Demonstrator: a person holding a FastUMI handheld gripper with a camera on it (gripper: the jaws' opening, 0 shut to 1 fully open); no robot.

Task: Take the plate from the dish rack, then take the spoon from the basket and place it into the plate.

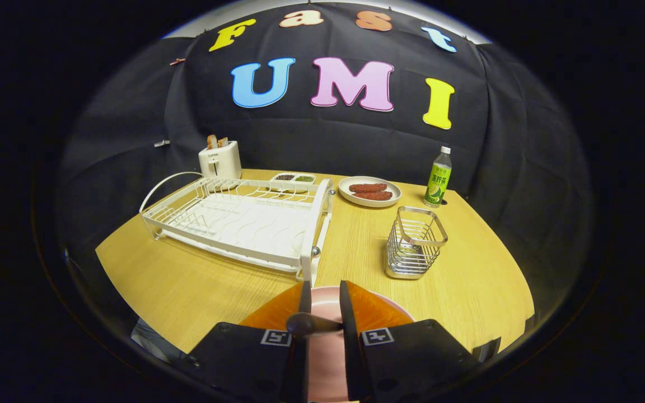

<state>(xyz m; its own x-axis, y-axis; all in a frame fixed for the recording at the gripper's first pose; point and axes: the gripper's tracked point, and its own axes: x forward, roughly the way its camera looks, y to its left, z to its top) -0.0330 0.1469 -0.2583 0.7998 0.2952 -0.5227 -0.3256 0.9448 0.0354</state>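
Observation:
My gripper [325,291] hovers over a pink plate [327,305] that lies on the wooden table at its near edge, just in front of the dish rack's corner. A dark spoon [308,324] lies crosswise between the fingers, low in the gap, and both fingers press on it. Only a short dark stretch of the spoon shows; the rest is hidden by the fingers. The white dish rack [244,224] stands beyond the fingers to the left, with no dishes in it. The wire basket [415,243] stands beyond them to the right and looks empty.
At the back of the table [188,280] stand a white toaster [220,159] with toast, a small two-part dish [293,178], a plate of sausages [369,192] and a green bottle [438,178]. Bare wood lies between rack and basket.

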